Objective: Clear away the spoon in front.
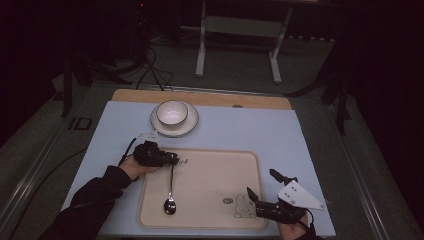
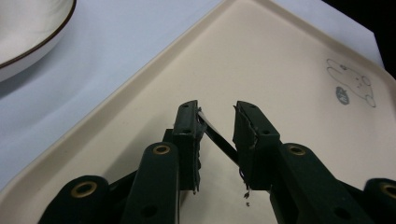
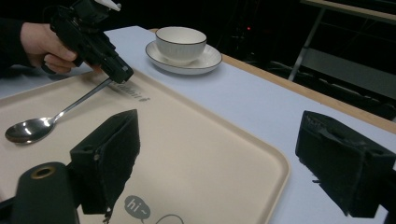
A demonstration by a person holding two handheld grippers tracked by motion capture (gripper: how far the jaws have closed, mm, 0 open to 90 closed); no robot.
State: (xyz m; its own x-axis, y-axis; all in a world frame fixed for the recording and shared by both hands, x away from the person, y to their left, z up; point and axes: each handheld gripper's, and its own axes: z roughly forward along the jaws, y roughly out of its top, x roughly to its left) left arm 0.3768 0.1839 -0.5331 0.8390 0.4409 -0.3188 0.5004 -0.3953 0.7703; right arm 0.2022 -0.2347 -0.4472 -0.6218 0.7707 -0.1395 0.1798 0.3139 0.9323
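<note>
Roughly, by clock face on the high view:

Spoon (image 1: 170,192): lies on the tray, bowl end toward six o'clock, handle running up to twelve o'clock and ending at the left gripper's jaws. From the right gripper view its bowl (image 3: 25,129) rests flat on the tray and the handle slopes up to those jaws.

Left gripper (image 1: 175,159): at about nine o'clock of the tray, over its upper left corner, held in the person's left hand (image 1: 134,167). In the left gripper view the jaws stand a little apart with the thin handle tip (image 2: 217,135) crossing the gap between them; it touches the left pad, while the right pad looks just clear of it, so the hold is slack rather than clamped.

Right gripper (image 1: 259,186): at about five o'clock of the tray, near its lower right corner, jaws spread wide with nothing between them. Its own view shows the two pads (image 3: 109,154) well apart over bare tray.

Tray (image 1: 215,170): beige, in the middle of the pale blue table mat (image 1: 240,127), a small rabbit drawing (image 1: 243,206) toward its five o'clock corner.

Bowl (image 1: 172,112): white with a dark rim, standing on a saucer (image 1: 192,125) at twelve o'clock from the left gripper, well apart from the spoon.
</note>
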